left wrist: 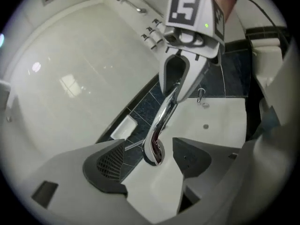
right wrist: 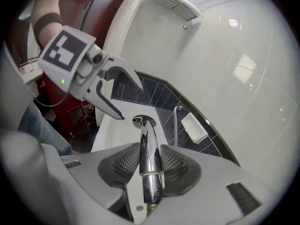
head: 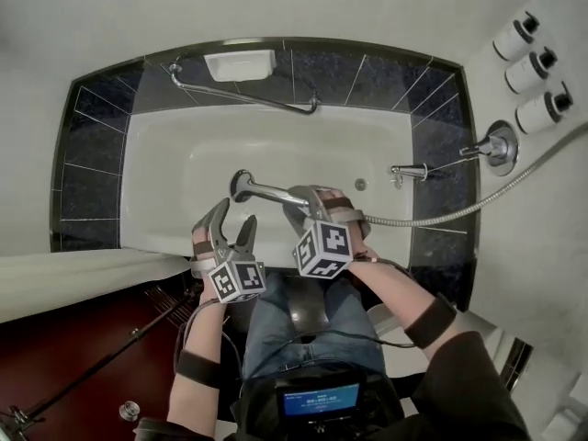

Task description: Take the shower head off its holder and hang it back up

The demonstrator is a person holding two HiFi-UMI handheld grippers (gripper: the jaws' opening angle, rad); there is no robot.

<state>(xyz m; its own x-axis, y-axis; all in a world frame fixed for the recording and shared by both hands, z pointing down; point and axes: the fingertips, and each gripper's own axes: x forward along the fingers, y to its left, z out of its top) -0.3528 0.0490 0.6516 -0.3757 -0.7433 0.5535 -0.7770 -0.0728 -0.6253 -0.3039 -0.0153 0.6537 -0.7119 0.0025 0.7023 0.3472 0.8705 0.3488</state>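
The white bathtub fills the middle of the head view, rimmed with dark tile. A grab bar runs along its far side at 12 o'clock, and the spout sits at 3 o'clock.

A ribbed metal hose sweeps in from 2 o'clock and ends at the shower head, which is held in the air over the tub's near edge. Its spray face is turned toward 9 o'clock. No view shows the holder.

The right gripper is clenched on the handle just above the hose joint, with both ribbed pads pressed flat against the chrome. The left gripper is released and its jaws are spread wide. The spray face hangs just ahead of the gap between them, and neither pad touches it.

The head looks stiff, polished and slippery, and probably fairly light. The hose is likely to pull and twist it toward 3 o'clock. I judge the straight handle the right place to hold it, low and close to the joint, where the pads seat squarely and the hose has least leverage. The rounded face would probably slide out of a pinch.
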